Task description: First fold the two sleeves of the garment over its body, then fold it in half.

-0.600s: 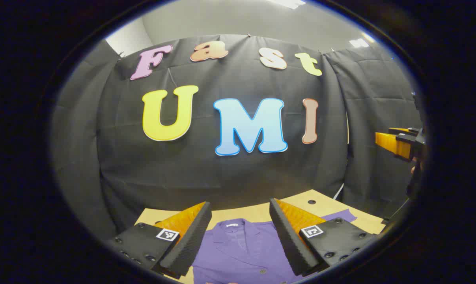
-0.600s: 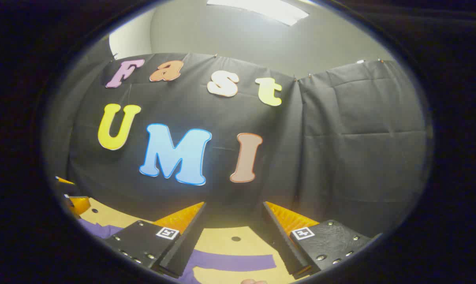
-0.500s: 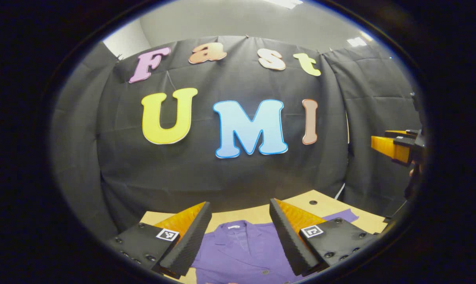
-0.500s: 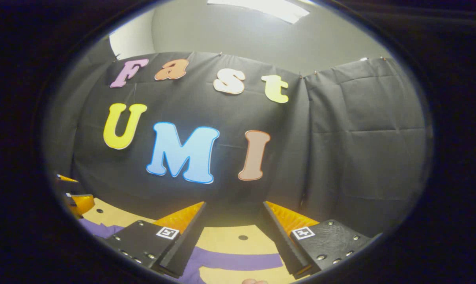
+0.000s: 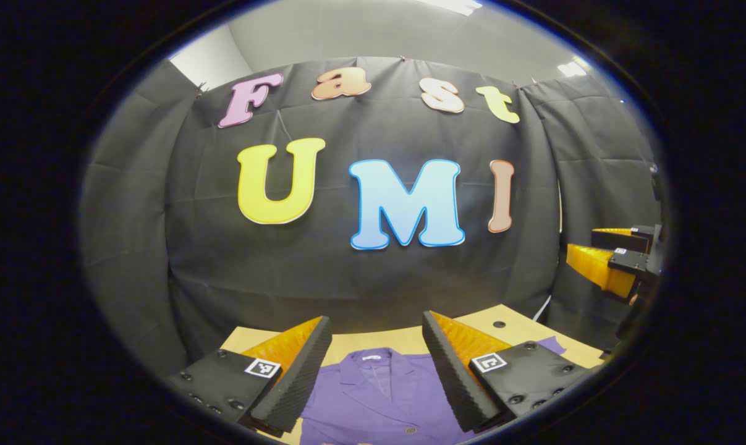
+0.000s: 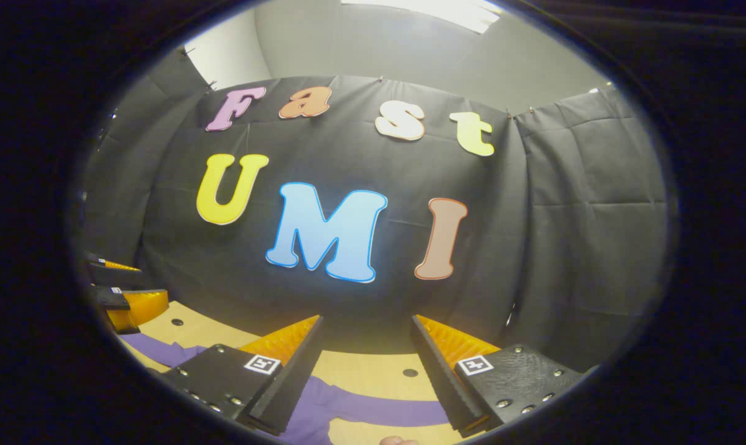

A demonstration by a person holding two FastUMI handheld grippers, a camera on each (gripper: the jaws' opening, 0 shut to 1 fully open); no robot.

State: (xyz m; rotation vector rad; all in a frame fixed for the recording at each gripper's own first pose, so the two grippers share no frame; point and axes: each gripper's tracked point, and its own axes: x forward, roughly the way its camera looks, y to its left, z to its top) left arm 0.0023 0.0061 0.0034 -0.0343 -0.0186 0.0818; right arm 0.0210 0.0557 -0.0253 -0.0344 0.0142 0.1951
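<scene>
Purple garment (image 5: 373, 395) is laid flat on the worktop (image 6: 360, 377); both tools (image 5: 373, 364) (image 6: 363, 364) are held released above; a sleeve (image 6: 373, 408) must be gripped first.

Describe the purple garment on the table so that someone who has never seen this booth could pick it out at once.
Start at the light wooden table below the black cloth wall. The purple garment lies flat on it, collar toward the wall, between the left tongs. Its colour, lapels and dark button mark it out.
</scene>
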